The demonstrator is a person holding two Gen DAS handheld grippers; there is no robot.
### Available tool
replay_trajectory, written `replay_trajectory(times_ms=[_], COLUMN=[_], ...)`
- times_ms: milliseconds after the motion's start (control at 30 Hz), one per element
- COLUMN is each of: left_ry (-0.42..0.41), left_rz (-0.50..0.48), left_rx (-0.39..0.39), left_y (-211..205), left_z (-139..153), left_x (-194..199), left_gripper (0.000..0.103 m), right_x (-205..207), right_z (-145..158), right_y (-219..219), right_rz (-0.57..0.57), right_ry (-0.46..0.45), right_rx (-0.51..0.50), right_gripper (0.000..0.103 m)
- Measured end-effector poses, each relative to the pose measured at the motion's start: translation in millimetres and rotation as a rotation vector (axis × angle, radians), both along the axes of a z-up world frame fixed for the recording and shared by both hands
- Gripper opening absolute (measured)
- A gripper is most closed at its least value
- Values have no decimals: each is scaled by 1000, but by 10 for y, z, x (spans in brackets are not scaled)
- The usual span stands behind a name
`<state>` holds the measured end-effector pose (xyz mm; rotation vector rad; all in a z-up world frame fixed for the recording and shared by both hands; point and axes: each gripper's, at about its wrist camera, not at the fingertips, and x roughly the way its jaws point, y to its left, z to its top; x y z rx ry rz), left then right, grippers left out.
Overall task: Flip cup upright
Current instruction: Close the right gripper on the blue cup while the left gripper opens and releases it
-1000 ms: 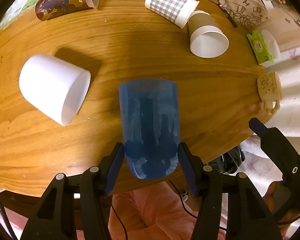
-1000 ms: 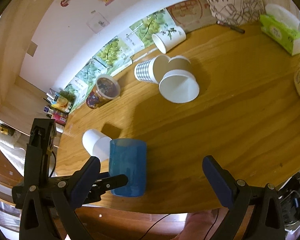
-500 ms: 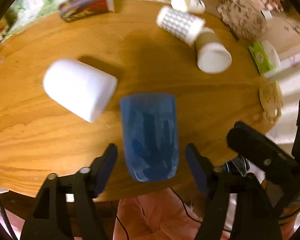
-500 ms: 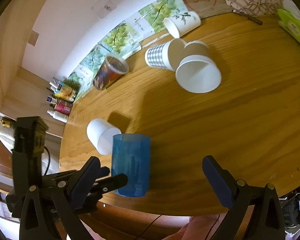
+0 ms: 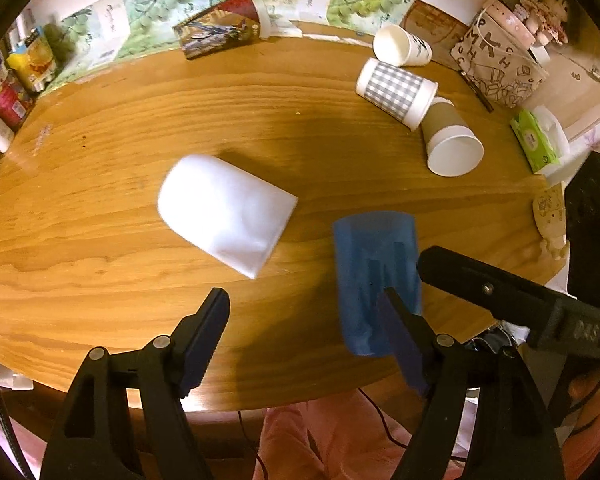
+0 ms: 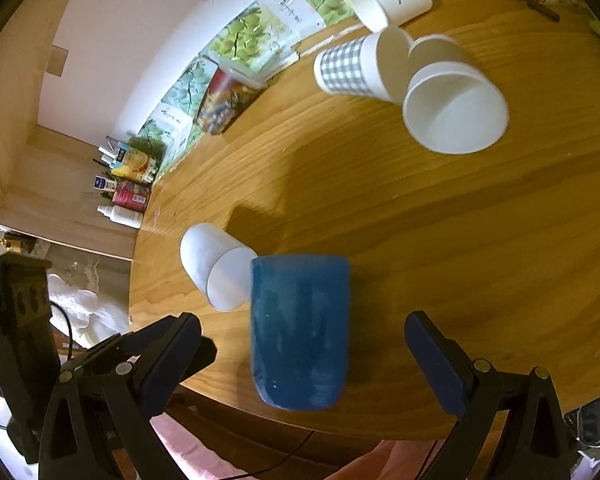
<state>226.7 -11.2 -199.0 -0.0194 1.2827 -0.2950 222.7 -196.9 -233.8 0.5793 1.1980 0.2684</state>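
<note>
We have the blue cup (image 6: 299, 330) standing near the front edge of the wooden table (image 6: 440, 220), between the wide-open fingers of our right gripper (image 6: 300, 354), which grips nothing. Our left gripper (image 5: 306, 334) is also spread wide and empty, facing the white cup (image 5: 226, 214) lying on its side just beside the blue one (probably our next target, since its wall is easy to straddle).
</note>
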Motion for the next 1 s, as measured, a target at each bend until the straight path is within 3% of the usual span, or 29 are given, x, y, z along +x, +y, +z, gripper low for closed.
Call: replay_trajectory(times_ms=[267, 533, 700, 1000], left_ry=[-123, -263, -285, -295], left_rz=[36, 3, -21, -53], left_rx=[55, 125, 156, 164], left_y=[187, 203, 167, 94], left_z=[85, 188, 206, 229], left_x=[-91, -224, -264, -280], left_gripper=[79, 79, 79, 79], right_x=[137, 255, 304, 336], right_z=[-140, -250, -305, -347], right_y=[137, 211, 231, 244], right_rz=[33, 70, 77, 106], right_ry=[78, 138, 161, 184], right_rx=[-60, -99, -82, -23], right_gripper=[102, 102, 93, 86])
